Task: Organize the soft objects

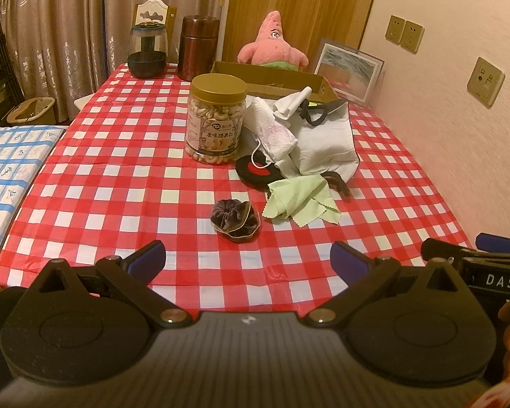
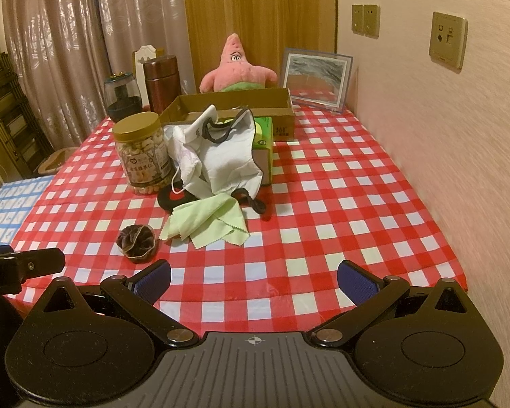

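Note:
A dark velvet scrunchie lies on the red-checked tablecloth near the front. Beyond it lies a light green cloth, then a pile of white cloths with a face mask and a dark-strapped white bag. A pink star plush sits behind an open cardboard box. My left gripper is open and empty, just short of the scrunchie. My right gripper is open and empty over the table's front edge.
A jar of cashews stands left of the pile, over a black and red disc. A brown canister, a glass jar and a framed picture stand at the back. A green box hides behind the pile. The wall runs along the right.

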Motion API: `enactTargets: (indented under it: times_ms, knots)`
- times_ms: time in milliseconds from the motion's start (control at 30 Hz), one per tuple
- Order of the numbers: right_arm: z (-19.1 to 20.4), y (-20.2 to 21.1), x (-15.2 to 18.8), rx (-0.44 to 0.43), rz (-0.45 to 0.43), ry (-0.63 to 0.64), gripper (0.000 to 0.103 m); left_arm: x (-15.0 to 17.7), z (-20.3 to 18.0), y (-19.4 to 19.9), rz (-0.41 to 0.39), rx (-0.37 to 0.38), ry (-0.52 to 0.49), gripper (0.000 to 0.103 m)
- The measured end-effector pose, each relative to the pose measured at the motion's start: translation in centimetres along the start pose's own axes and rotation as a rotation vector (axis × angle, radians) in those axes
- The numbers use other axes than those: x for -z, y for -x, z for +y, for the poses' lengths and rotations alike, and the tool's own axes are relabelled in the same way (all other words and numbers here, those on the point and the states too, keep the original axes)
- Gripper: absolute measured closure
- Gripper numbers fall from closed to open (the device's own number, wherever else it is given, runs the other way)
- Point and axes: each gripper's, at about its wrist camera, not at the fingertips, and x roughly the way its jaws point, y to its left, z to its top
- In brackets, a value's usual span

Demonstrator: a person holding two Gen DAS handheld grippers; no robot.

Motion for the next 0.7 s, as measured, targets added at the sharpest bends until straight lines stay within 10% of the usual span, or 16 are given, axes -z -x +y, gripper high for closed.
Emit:
enactTargets:
  times_ms: [700]
  knots:
    - [0.08,-0.14,-0.04,0.001,0.000,0.000,0.000,-0.08,-0.09,-0.05,0.002,-0.002,-0.001,0.001]
